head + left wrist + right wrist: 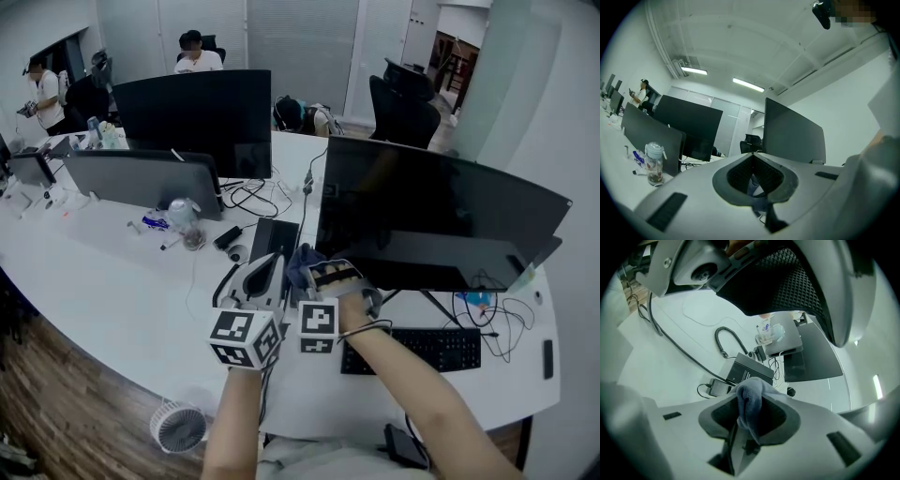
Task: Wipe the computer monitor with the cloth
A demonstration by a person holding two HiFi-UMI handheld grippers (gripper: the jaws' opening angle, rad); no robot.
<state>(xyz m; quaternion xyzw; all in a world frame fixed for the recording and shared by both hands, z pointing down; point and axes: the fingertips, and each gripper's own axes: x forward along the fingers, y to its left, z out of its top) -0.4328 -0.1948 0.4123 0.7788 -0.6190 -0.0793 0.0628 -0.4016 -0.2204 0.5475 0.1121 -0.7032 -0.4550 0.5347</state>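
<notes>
The big dark monitor (431,216) stands on the white desk (122,300) right of centre, and its screen also shows in the left gripper view (792,133). In front of its lower left corner a blue-grey cloth (302,262) hangs between my two grippers. My right gripper (325,275) is shut on a bunched fold of the cloth (750,404). My left gripper (274,267) is close beside it, jaws together, with a strip of the cloth (753,183) caught between them. The left gripper's dark ribbed pad (787,282) fills the top of the right gripper view.
A black keyboard (412,349) lies under the monitor, with cables (492,314) to its right. A black box (272,239) and a plastic bottle (185,220) sit left of the grippers. Two more monitors (192,117) stand behind. People sit at the far desks. A fan (178,427) is on the floor.
</notes>
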